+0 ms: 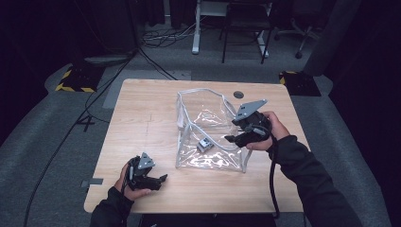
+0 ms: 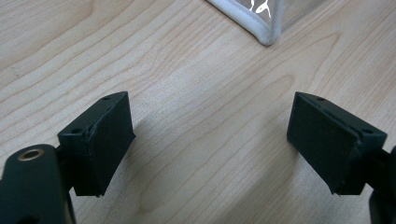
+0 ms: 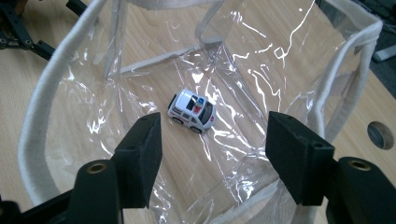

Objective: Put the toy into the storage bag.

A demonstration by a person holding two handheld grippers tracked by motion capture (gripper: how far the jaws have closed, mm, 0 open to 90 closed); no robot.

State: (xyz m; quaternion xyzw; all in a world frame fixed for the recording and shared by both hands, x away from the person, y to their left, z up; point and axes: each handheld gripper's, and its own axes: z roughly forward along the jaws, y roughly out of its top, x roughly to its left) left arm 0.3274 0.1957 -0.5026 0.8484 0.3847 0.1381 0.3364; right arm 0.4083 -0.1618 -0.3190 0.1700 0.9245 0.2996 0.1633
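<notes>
A clear plastic bag (image 1: pixel 208 124) with white piping stands open on the wooden table (image 1: pixel 142 127). A small white toy car (image 1: pixel 204 144) with blue and red marks on its roof rests on the bag's bottom (image 3: pixel 192 110). My right gripper (image 1: pixel 232 138) hovers over the bag's right rim, open, its jaws empty above the car (image 3: pixel 212 140). My left gripper (image 1: pixel 163 178) lies low near the table's front left, open and empty (image 2: pixel 210 144), pointing toward the bag's front corner (image 2: pixel 264 32).
A round cable hole (image 1: pixel 238 94) sits in the table behind the bag. Beyond the table are grey floor, cables, a desk leg and a chair (image 1: pixel 246 23). Bare wood lies left of the bag.
</notes>
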